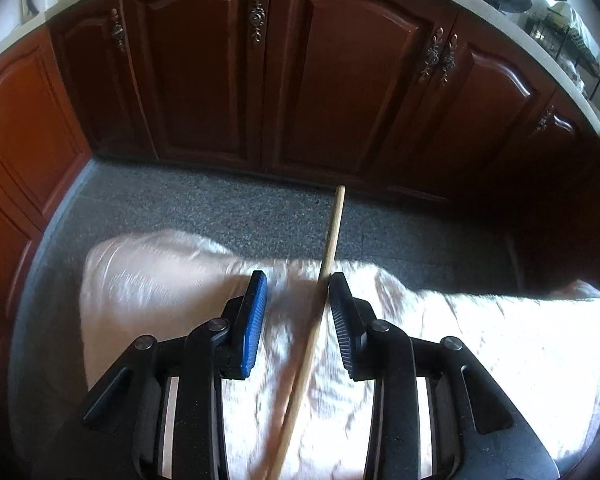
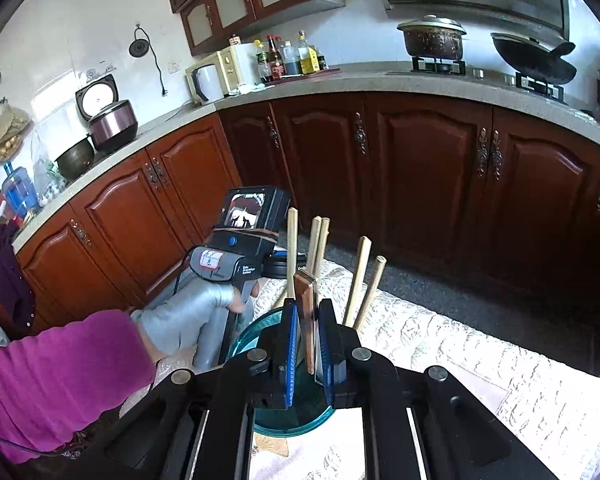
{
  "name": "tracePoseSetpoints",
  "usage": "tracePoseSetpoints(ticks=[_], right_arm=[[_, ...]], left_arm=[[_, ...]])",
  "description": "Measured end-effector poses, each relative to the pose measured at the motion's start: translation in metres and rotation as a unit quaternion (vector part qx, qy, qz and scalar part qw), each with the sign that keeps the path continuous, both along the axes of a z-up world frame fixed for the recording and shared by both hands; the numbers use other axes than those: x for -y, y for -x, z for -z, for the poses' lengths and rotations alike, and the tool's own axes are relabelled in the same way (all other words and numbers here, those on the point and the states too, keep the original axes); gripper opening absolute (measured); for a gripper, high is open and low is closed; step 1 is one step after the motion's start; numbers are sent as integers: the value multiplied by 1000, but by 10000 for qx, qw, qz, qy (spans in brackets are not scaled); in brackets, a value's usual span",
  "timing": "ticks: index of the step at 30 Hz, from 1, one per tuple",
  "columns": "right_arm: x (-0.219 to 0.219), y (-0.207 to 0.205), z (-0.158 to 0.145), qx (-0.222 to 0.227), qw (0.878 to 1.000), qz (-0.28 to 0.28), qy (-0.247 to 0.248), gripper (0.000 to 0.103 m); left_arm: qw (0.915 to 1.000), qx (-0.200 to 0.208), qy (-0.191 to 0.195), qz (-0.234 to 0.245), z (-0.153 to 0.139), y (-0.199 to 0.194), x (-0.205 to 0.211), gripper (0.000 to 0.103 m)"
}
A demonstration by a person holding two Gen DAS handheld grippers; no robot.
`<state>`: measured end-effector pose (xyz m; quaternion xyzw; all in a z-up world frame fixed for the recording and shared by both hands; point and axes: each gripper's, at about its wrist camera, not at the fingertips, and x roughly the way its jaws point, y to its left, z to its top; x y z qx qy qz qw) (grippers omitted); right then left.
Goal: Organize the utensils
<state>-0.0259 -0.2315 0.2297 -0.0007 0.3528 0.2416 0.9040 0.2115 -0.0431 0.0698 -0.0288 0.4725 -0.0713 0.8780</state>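
Observation:
In the left wrist view my left gripper (image 1: 298,280) hangs open over the cream tablecloth (image 1: 160,300). A thin wooden stick (image 1: 332,236) runs up between its jaws. It leans on the right pad (image 1: 342,316) and stands apart from the blue left pad (image 1: 256,320). In the right wrist view my right gripper (image 2: 308,320) is shut on a flat brown wooden handle (image 2: 305,300), right above a teal glass holder (image 2: 248,332). Several wooden sticks (image 2: 360,276) stand in the holder. A gloved hand (image 2: 188,320) with a pink sleeve holds the left gripper beside it; its fingers are hidden there.
Dark wooden cabinets (image 2: 420,168) line the far side, beyond a strip of grey speckled floor (image 1: 220,208). The counter (image 2: 340,80) carries a pot (image 2: 432,40), a wok (image 2: 532,60), bottles, a microwave and a rice cooker. The cloth-covered table (image 2: 460,352) stretches to the right.

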Motion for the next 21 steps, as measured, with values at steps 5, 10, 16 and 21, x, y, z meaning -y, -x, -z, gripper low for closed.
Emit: tracePoseSetpoints(ticks=[5, 10, 16, 21], right_arm=[[-4, -2, 5, -54, 10000, -66, -5, 10], [-4, -2, 4, -30, 9999, -105, -39, 10], [2, 1, 1, 44, 10000, -47, -65, 10], [6, 3, 0, 38, 9999, 68, -106, 10]], left_arm=[[9997, 58, 172, 133, -7, 10, -12, 5], [9968, 297, 738, 41, -52, 48, -48, 5], [9883, 1147, 952, 331, -147, 108, -68, 5], [9807, 1568, 947, 686, -209, 135, -68, 5]])
